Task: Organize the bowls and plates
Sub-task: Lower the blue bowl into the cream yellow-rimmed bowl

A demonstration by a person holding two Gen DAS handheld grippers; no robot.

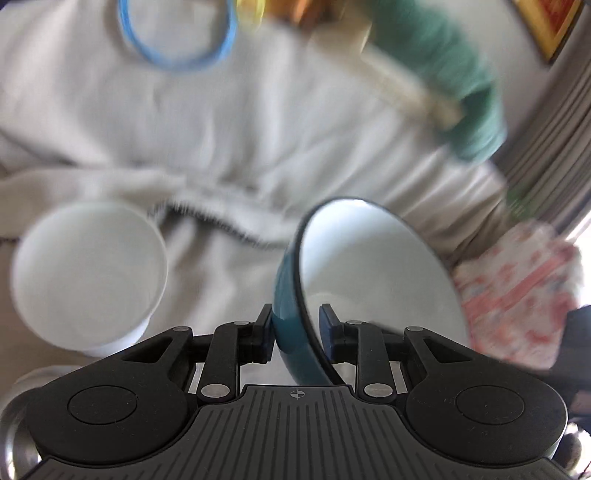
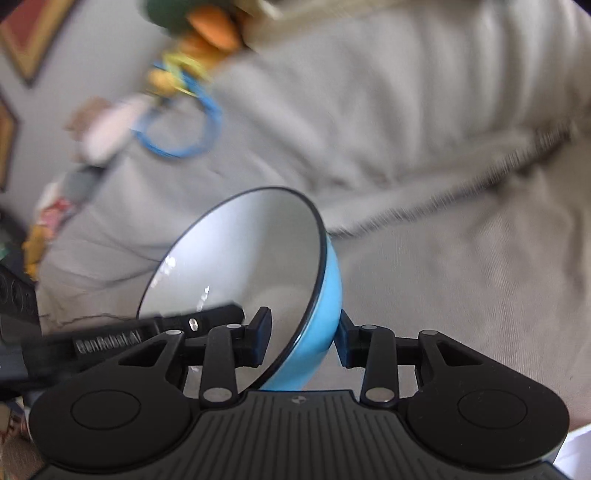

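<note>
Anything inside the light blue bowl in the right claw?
The light blue bowl with its glossy white interior looks empty. One finger of the right claw reaches inside the rim and covers a small patch.

Wrinkled beige cloth spread ahead of tool. Blue ring lying on it far ahead-left, green blurred item far ahead-right, pink patterned packet at right. Orange blurred things at far edge.

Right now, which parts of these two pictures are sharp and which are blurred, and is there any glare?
Left wrist view: the hand-held gripper and dark teal bowl are sharp; white cup and cloth smear. Right wrist view: the light blue bowl is crisp, with glare streaks inside; background blurred.
</note>
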